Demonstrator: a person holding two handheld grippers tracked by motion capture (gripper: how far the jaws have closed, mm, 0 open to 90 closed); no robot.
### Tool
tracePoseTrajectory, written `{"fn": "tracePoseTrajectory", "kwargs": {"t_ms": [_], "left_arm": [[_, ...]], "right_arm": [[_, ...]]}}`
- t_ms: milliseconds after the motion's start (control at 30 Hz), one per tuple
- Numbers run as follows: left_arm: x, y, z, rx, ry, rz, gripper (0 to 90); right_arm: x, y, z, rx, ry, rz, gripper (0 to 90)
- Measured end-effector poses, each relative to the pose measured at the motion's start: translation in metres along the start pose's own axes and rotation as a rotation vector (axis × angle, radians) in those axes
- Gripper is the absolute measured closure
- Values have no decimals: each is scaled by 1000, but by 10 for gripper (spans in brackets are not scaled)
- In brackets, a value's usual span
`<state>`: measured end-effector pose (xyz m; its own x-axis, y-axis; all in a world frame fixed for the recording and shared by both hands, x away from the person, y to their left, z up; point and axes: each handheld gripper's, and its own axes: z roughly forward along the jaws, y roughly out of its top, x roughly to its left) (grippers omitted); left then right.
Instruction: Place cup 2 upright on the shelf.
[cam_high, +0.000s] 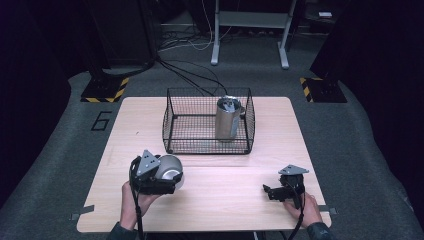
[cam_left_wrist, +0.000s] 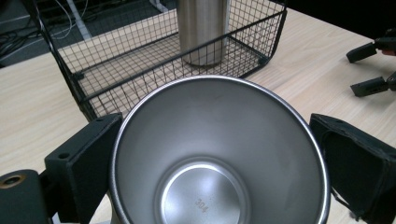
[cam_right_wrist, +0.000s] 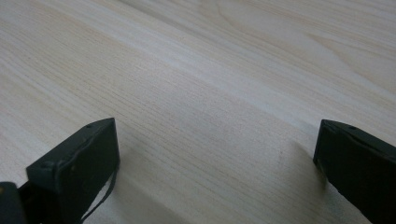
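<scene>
A steel cup (cam_high: 170, 169) lies between the jaws of my left gripper (cam_high: 167, 179) at the table's front left; in the left gripper view its open mouth (cam_left_wrist: 219, 154) faces the camera, with a black jaw pressed on each side. A taller steel tumbler (cam_high: 228, 118) stands upright inside the black wire basket (cam_high: 172, 122) at the table's middle back, and it shows through the mesh (cam_left_wrist: 201, 30) in the left gripper view. My right gripper (cam_high: 268, 192) rests low at the front right, jaws wide apart over bare wood (cam_right_wrist: 215, 135), holding nothing.
The wooden table (cam_high: 300, 145) has bare surface between the two grippers and to both sides of the basket. Beyond the table are cables on the floor, a metal stand's legs (cam_high: 250, 35) and hazard-striped bases (cam_high: 105, 90).
</scene>
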<state>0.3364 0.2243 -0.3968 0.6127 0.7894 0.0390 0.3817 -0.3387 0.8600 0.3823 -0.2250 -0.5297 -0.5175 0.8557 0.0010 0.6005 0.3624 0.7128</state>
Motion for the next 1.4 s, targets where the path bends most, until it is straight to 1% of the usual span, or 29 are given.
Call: {"fn": "tracePoseTrajectory", "kwargs": {"t_ms": [33,67,133,167,267,333,367,500,567,800,867,900,967,1000,1233,1267,1333,1400], "left_arm": [[0,3,0,-6,-2,1,64],[0,5,0,-5,-6,5,64],[0,8,1,-12,-9,7,64],[1,11,2,-11,-16,12,64],[1,16,3,-9,-19,27,64],[1,19,5,-6,-25,28,64],[2,21,6,-12,-26,29,64],[4,28,8,-17,-35,31,64],[4,32,10,-28,-33,27,64],[6,48,15,-36,-57,45,64],[6,53,17,-43,-58,54,64],[6,55,18,-45,-59,51,64],[7,62,19,-43,-63,66,64],[7,63,19,-45,-64,65,64],[9,77,24,-54,-67,78,64],[9,79,24,-49,-73,79,64],[10,82,25,-57,-70,76,64],[13,86,25,-64,-65,81,64]], "right_arm": [[0,0,0,-1,0,-2,0],[-1,0,1,-3,5,-16,0],[-1,1,1,-8,9,-17,0],[-2,1,1,-6,12,-21,0],[-2,1,2,-7,23,-26,0],[-2,2,2,-6,27,-24,0],[-3,2,2,-7,27,-36,0],[-5,3,3,0,49,-55,0],[-5,3,3,0,49,-51,0],[-5,3,3,1,49,-52,0],[-5,3,3,0,49,-51,0],[-5,3,3,1,49,-51,0],[-5,3,3,1,49,-51,0],[-5,3,3,0,48,-51,0],[-5,3,3,0,49,-52,0],[-5,3,3,0,49,-52,0],[-5,3,3,0,49,-52,0],[-5,3,3,0,49,-52,0]]}}
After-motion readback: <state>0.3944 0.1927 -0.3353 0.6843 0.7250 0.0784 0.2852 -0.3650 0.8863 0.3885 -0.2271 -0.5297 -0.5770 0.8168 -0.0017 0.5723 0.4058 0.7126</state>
